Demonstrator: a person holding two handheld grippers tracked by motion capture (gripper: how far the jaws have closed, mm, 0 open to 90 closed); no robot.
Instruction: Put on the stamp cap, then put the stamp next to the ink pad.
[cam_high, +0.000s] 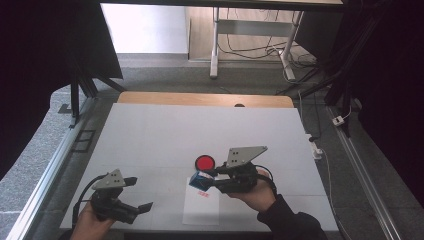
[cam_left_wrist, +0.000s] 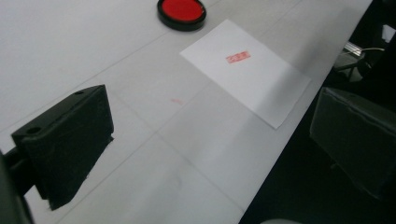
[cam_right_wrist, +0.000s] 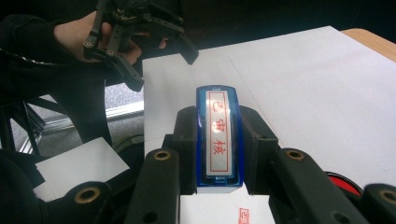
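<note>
Two grippers are working: the right gripper (cam_high: 206, 181) is clamping the blue stamp (cam_high: 199, 181) above the paper's (cam_high: 201, 210) twelve o'clock edge, keeping its mark visible, while the left gripper (cam_high: 138, 194) is idling agape at eight o'clock.

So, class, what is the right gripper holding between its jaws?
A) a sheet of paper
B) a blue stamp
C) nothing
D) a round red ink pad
B: in the right gripper view the right gripper is shut on the blue stamp, while the red ink pad sits on the table beside the paper.
</note>
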